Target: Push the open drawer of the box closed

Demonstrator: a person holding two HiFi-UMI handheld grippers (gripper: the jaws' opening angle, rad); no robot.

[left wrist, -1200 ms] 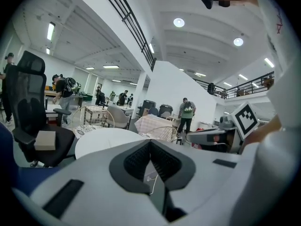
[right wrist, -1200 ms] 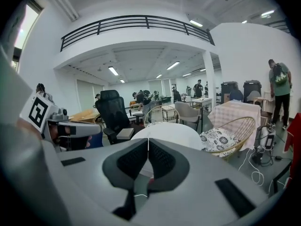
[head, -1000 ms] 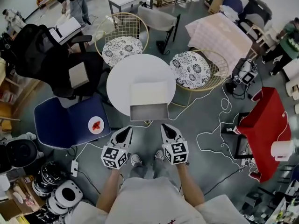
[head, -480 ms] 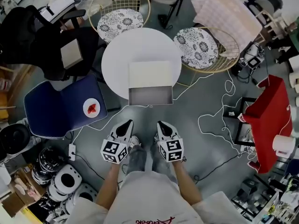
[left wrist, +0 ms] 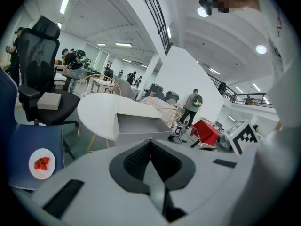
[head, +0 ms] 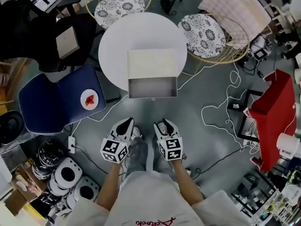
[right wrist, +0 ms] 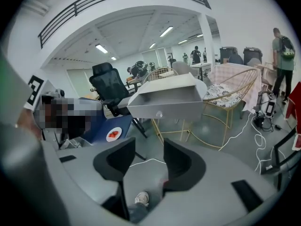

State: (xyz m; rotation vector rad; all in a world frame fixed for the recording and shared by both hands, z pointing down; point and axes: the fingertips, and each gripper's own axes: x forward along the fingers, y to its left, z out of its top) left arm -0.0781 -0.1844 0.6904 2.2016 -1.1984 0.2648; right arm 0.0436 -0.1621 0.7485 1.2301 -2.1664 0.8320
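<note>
Atop round table, box with drawer pulled out; well short, left gripper pressed together, right gripper just opened, nothing between.

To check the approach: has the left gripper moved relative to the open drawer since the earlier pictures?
Yes. The left gripper is now farther from the drawer, with more floor between them, and nearer the person.

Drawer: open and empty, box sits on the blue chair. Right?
No. The box sits on the round white table, not the blue chair; the head view shows it. The drawer is open and empty.
</note>
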